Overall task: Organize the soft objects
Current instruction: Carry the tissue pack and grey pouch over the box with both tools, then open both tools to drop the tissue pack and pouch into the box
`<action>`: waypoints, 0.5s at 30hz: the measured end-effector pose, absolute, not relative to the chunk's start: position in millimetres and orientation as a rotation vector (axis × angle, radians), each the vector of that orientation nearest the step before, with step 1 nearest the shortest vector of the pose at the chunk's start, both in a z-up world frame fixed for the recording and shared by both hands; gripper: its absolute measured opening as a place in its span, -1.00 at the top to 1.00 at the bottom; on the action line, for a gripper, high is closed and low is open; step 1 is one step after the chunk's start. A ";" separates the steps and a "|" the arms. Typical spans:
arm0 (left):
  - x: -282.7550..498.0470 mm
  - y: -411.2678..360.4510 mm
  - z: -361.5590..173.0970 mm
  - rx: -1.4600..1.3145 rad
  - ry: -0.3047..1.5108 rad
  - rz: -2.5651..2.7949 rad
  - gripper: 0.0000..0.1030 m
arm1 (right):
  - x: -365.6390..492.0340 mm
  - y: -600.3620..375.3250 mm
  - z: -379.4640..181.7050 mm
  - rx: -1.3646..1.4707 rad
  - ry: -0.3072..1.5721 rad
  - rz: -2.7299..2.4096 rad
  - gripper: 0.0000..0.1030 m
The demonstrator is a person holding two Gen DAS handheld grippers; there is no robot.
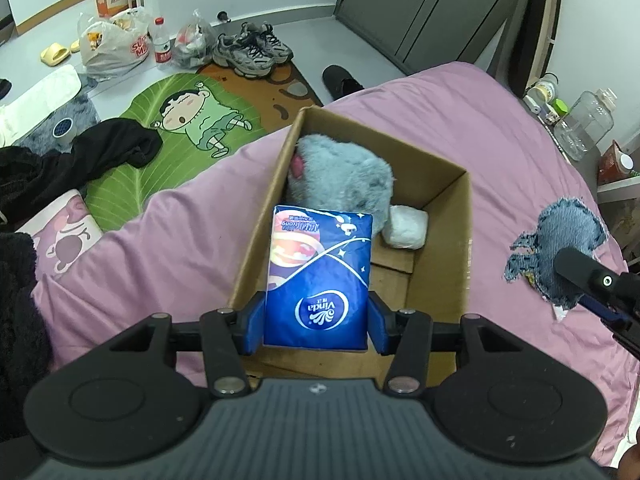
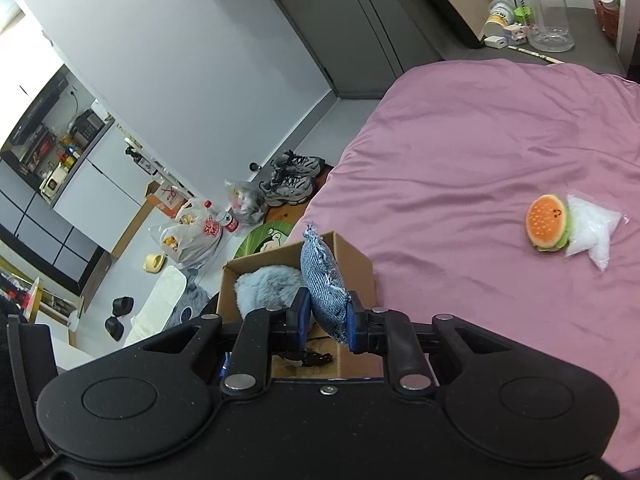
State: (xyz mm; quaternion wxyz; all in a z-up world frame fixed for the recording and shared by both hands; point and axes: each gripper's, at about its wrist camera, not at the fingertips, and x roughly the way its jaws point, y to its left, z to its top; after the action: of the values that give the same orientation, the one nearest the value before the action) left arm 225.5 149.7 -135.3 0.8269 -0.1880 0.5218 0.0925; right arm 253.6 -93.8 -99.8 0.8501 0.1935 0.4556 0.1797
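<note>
the left tongs (image 1: pixel 316 322) are gripping a blue tissue pack (image 1: pixel 320 276) at the frame's centre, over the open cardboard box (image 1: pixel 452 216) sitting on the pink bed (image 1: pixel 460 112). a grey plush toy (image 1: pixel 340 176) is lying inside. the right tongs (image 2: pixel 325 322) are pinching a denim pouch (image 2: pixel 324 284) beside the box, lower centre.

One cardboard box (image 1: pixel 448 216) sits on the bed (image 1: pixel 460 112). In the box: one grey plush toy (image 1: pixel 340 176) and one white bundle (image 1: pixel 405 227). Over it: one blue tissue pack (image 1: pixel 320 276). Right of it: one denim cushion (image 1: pixel 560 240), one burger plush (image 2: pixel 547 222), one clear bag (image 2: pixel 592 236).
</note>
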 end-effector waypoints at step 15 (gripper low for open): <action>228.5 157.9 -145.0 -0.411 1.124 0.201 0.02 | 258.5 -60.0 -107.5 0.410 0.975 0.461 0.50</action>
State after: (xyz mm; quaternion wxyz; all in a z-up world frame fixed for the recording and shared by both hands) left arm 228.5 157.9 -145.0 0.8215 -0.1931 0.5281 0.0946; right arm 258.5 -60.0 -107.5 0.8382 0.1939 0.4607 0.2181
